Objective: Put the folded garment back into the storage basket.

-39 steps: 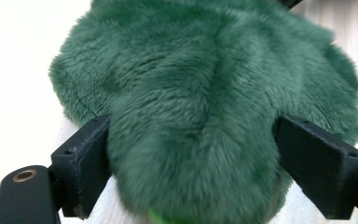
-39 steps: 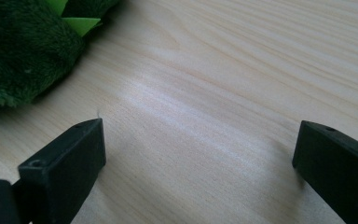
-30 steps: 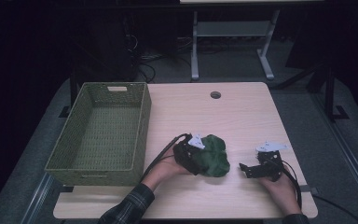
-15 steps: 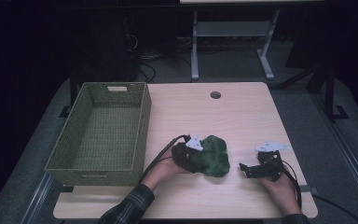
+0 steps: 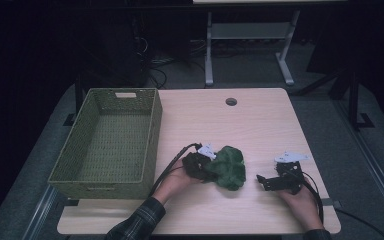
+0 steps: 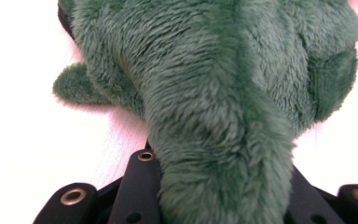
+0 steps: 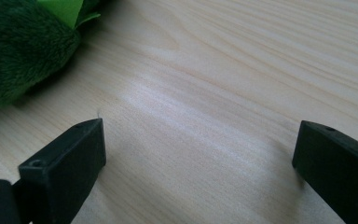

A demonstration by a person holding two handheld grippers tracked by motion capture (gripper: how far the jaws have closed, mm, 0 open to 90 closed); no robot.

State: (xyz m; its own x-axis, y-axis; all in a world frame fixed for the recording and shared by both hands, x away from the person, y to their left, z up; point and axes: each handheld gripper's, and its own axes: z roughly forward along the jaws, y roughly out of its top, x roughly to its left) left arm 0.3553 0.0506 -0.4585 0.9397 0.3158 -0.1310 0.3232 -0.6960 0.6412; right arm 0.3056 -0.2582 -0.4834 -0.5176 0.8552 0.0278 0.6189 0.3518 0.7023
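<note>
Left gripper: my left gripper (image 5: 211, 167) sits at the left edge of the fuzzy dark green plush toy (image 5: 228, 167); its black jaws have just been closing, and in the left gripper view a thick fold of the plush (image 6: 223, 140) lies squeezed between them.
Right gripper: my right gripper (image 5: 263, 181) rests low over the table with its jaws spread wide and bare wood between them; its black pads (image 7: 70, 158) touch nothing.
Plush toy: it lies on the light wooden table (image 5: 240, 120) near the front edge, right of centre, between my two grippers; in the right gripper view its dark green fur (image 7: 18, 51) fills the upper left corner, with a brighter green patch at the top.
Basket: the rectangular olive-green woven basket (image 5: 152, 135) stands on the left part of the table, apart from the toy.
Hands: my left hand (image 5: 172, 181), in a plaid sleeve, comes in from the bottom edge; my right hand (image 5: 300, 202) grips its tool near the right front corner.
Table: a round cable hole (image 5: 231, 101) shows near the far edge.
</note>
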